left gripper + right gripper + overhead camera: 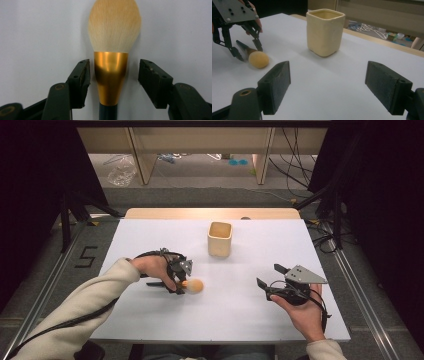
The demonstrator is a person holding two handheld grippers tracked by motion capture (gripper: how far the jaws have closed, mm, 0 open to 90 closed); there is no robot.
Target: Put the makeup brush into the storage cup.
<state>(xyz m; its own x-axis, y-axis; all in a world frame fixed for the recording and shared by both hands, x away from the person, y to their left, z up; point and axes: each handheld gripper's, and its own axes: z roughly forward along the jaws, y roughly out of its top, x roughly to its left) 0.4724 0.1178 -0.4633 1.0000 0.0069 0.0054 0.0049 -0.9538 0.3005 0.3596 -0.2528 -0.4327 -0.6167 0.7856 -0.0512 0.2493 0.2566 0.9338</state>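
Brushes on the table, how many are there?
1. A fluffy peach-bristled makeup brush with a gold metal collar lies on the white table, between the jaws of the left gripper, left of the cream square cup. None seem hidden.

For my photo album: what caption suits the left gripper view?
Hand-held gripper straddling a makeup brush on a white table, jaws not yet touching.

Place: looked like a lab or recording room, not a home.
Work surface: a white table (150, 235) on a bare wooden top.
Surroundings: black curtains hung at left and right.
Floor: grey, with loose cables (295, 155) at the far right and a taped digit (86, 256) at the left.
Rails: metal tracks ran along both sides.
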